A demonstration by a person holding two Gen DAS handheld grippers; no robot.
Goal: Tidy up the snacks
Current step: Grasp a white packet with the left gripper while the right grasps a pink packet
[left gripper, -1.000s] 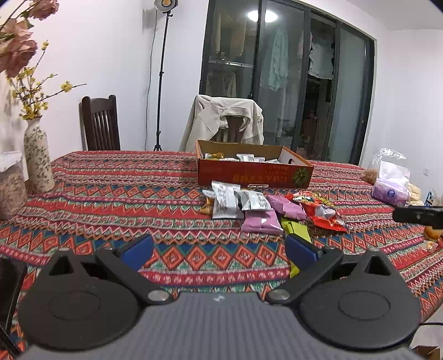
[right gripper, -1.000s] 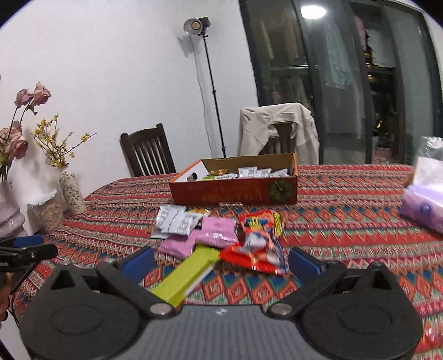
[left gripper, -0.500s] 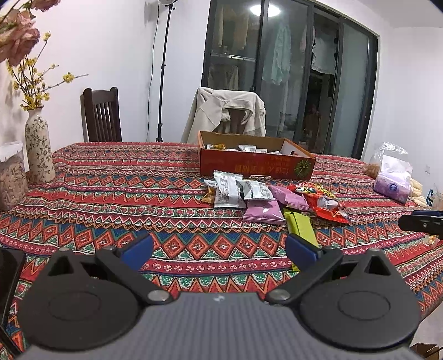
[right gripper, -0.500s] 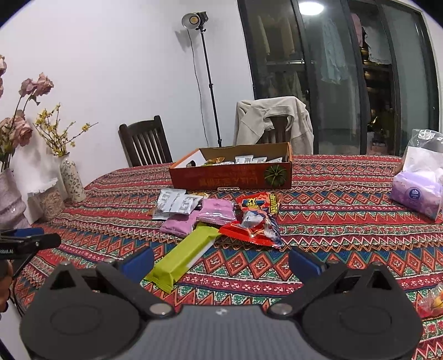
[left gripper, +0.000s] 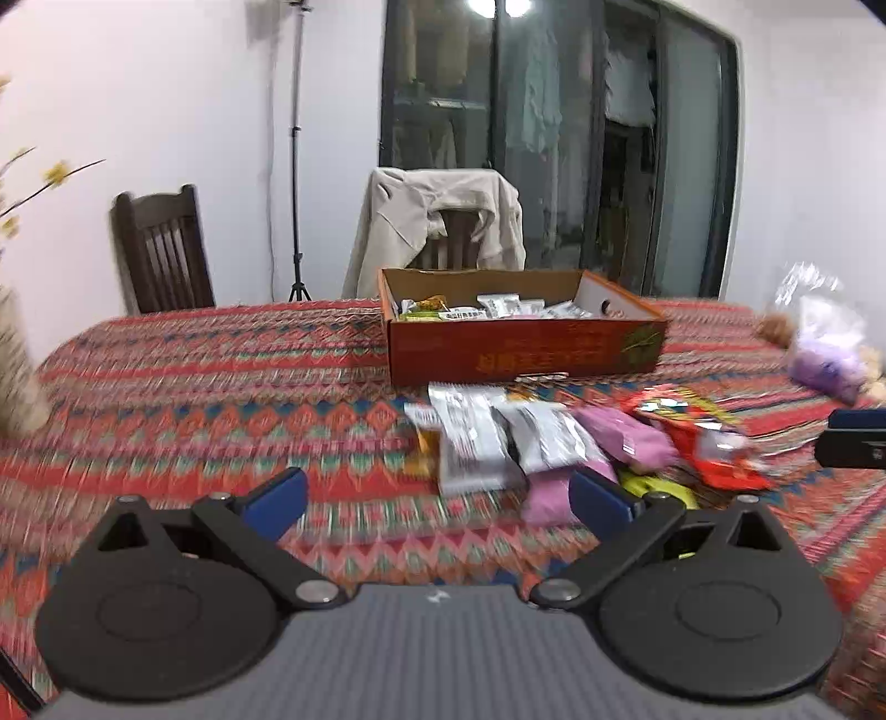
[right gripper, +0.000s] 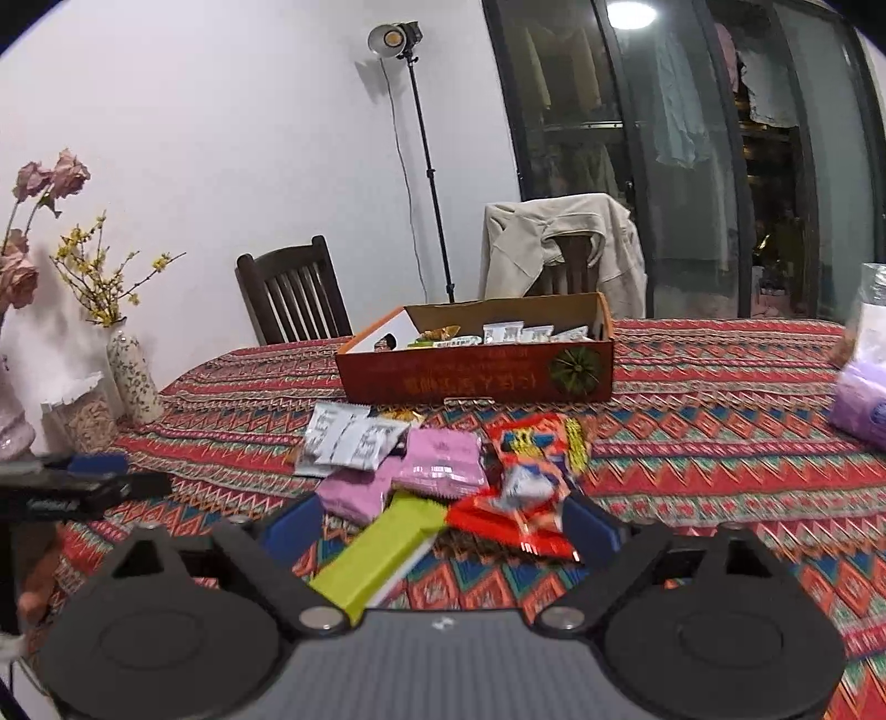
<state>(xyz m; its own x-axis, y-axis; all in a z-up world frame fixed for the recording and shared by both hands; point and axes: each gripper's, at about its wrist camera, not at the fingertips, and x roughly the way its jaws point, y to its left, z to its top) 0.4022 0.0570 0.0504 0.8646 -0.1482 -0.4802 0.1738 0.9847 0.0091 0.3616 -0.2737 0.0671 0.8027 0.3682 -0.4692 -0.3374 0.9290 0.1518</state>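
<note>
A heap of snack packets lies on a table covered with a red patterned cloth [right gripper: 720, 421], just in front of an open cardboard box [right gripper: 482, 379] that already holds several small packets. In the heap, silver packets [right gripper: 349, 443] lie on the side toward the vase, two pink packets [right gripper: 440, 462] sit next to them, red packets [right gripper: 531, 471] spread toward the other side, and a long green bar [right gripper: 382, 554] lies nearest the camera, pointing at an angle toward the right gripper's body. The right gripper [right gripper: 437, 523] hangs low over the near edge of the heap. Its jaws have just been closing a little but stand wide apart, with the end of the green bar and the edge of a red packet between them; the pads do not press on either. The left gripper [left gripper: 437, 498] is off to the side of the heap with its jaws wide apart and nothing held; through the gap only cloth and a silver packet [left gripper: 470, 437] farther off show. This view is blurred. Behind the table stand a dark wooden chair [right gripper: 290, 299], a chair draped with a beige jacket [right gripper: 559, 243] and a lamp on a stand [right gripper: 396, 41]. A vase [right gripper: 130, 371] of flowers stands near the table's edge.
</note>
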